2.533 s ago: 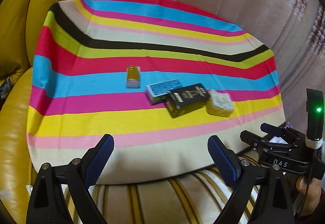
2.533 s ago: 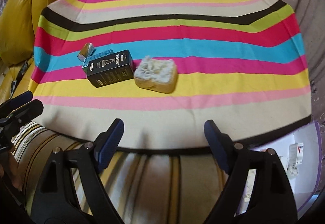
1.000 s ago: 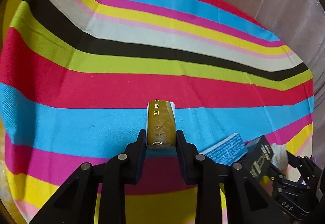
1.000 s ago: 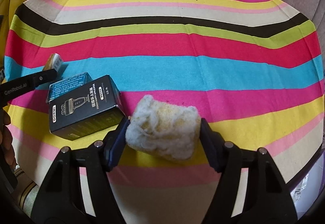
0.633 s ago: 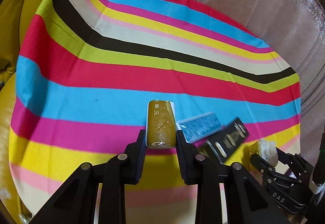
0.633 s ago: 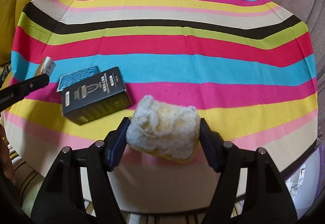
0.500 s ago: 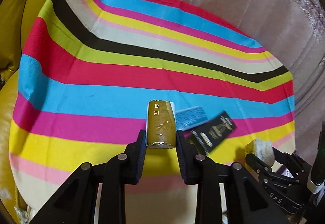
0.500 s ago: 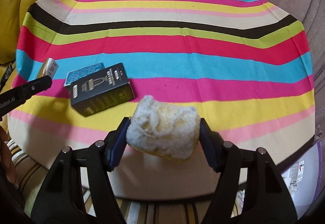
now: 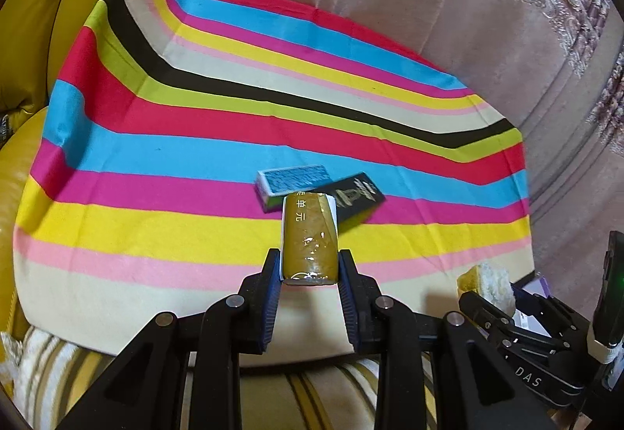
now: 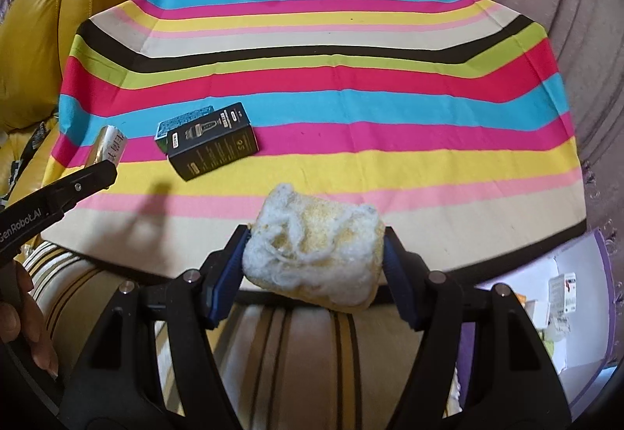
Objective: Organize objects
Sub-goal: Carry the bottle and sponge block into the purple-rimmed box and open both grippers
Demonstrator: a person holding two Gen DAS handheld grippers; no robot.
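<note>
Fingers of the left gripper [image 9: 309,266] are clamped on a small gold-wrapped packet [image 9: 309,235], whose long axis runs straight out along them, away from the camera; it hangs clear above the striped cloth [image 9: 156,172]. Just past its far end lie the blue box [image 9: 292,178] and the black box [image 10: 212,141], touching each other (the black one partly over the blue). To the right, the right gripper [image 10: 314,254] has its fingers pressed on a fluffy yellow sponge [image 10: 312,246], held crosswise over the cloth's near edge. Whichever goes down first, the left is nearer the boxes.
</note>
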